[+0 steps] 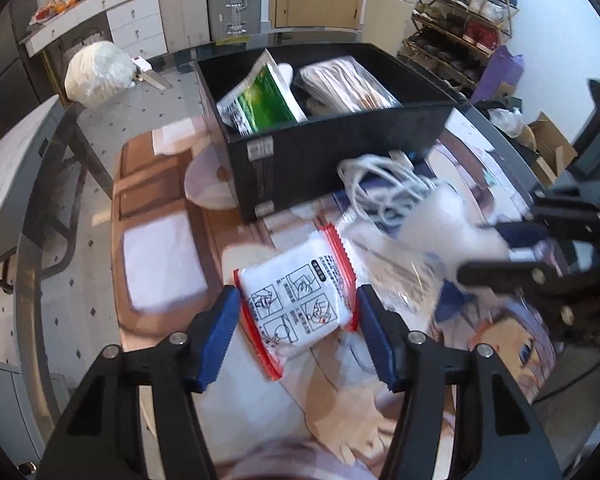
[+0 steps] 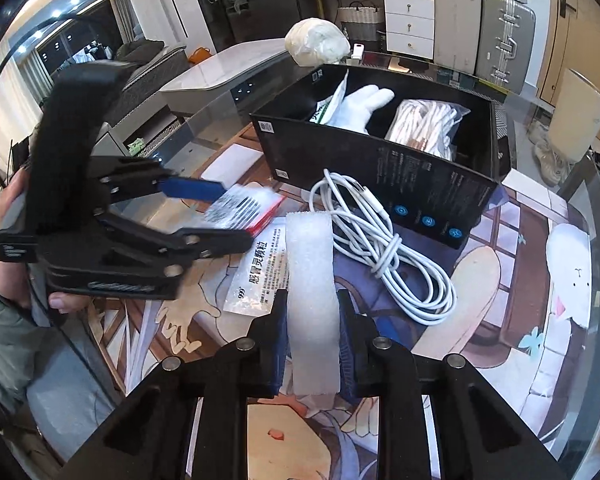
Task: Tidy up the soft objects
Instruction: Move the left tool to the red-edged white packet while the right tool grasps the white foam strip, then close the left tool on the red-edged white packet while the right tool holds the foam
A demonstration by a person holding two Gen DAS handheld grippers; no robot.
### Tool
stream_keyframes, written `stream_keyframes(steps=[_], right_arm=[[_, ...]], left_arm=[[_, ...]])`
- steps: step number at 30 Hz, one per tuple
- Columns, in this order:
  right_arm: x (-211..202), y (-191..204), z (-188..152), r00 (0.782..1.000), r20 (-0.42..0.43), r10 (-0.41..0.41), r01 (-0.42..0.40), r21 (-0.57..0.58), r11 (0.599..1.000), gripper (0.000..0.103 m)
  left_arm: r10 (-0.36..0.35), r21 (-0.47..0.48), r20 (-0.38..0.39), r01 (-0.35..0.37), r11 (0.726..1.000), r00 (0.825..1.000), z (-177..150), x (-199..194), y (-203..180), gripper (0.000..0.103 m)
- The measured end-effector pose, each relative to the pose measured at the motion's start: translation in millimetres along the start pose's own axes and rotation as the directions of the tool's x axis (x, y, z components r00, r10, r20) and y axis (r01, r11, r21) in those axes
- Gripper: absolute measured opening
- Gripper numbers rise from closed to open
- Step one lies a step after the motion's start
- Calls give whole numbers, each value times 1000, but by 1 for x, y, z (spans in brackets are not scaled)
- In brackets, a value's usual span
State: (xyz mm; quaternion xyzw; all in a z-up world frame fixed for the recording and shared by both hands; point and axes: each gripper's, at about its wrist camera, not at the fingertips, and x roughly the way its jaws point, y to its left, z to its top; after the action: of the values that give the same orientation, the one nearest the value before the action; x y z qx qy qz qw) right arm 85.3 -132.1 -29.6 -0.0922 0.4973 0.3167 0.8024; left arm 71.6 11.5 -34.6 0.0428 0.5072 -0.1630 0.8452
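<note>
My left gripper (image 1: 298, 314) is shut on a white packet with red edges (image 1: 296, 300) and holds it above the printed table mat; it also shows in the right wrist view (image 2: 246, 208). My right gripper (image 2: 312, 320) is shut on a white foam strip (image 2: 310, 280), which stands up between its blue pads. A coiled white cable (image 2: 376, 240) lies in front of the black box (image 2: 420, 184). The box holds a green-and-white packet (image 1: 264, 98), a white glove (image 2: 364, 104) and a bag of white cords (image 2: 428, 124).
A flat clear sachet with black print (image 2: 260, 272) lies on the mat (image 2: 500, 300) under the grippers. A white bundle (image 2: 316, 42) sits behind the box. A shoe rack (image 1: 460, 12), suitcases (image 2: 504, 36) and drawers stand around the room.
</note>
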Motion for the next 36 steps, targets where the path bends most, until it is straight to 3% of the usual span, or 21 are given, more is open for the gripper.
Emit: stream_keyframes(steps=[2,4,8,10,12,16,18,24,26,28,31,34,36], right_arm=[[-1,1,-1,1000,-4,1,-1,-4,1000,23],[1,2,4,1000,-6,5,-5,-8,1000,23],[0,2,8,1000,4,5,-5,-8,1000,23],[0,2,11,1000,6,5,-5,-8,1000,23],[-1,2,10,1000,8,8,-8,-11,1000,23],[-3,2,8,1000,3,20,-20,-13,1000,23],[-2,-1,6,1000,0,19,-19,-8,1000,23],[1,-3,7,999,-13,33,-33,4,999,23],[2,-2,7,999,-16,32,-32,-1,1000,23],[3,-1,7,999,-20,29,-29,-4,1000,23],[4,-1,7,1000,-22,22,-22,-1,1000,23],[3,-2,8,1000,-18,12,-12,3,1000,23],[2,-2,8,1000,-16,11,-11,7,1000,23]], left_arm=[[-10,-2,-6,10,1000,1000,-8,-3,-1,60],[-11,29,-11,12,1000,1000,-18,-9,-8,66],[69,186,-12,-66,980,998,-25,-22,-23,79],[71,279,6,-70,958,997,-23,-30,-28,80],[40,354,-25,-29,935,999,-20,-32,-32,80],[28,532,-56,6,847,998,-17,-31,-43,80],[31,577,-84,24,816,996,-14,-26,-43,80],[-13,599,-193,128,791,981,-13,-1,-34,77],[-39,540,-207,148,829,978,-9,5,-27,60],[-82,463,-209,172,870,974,-3,4,-18,53],[-42,368,-146,94,925,988,0,2,-9,44],[-78,185,-119,100,978,990,4,4,4,43],[-91,162,-126,111,980,988,3,4,6,49]])
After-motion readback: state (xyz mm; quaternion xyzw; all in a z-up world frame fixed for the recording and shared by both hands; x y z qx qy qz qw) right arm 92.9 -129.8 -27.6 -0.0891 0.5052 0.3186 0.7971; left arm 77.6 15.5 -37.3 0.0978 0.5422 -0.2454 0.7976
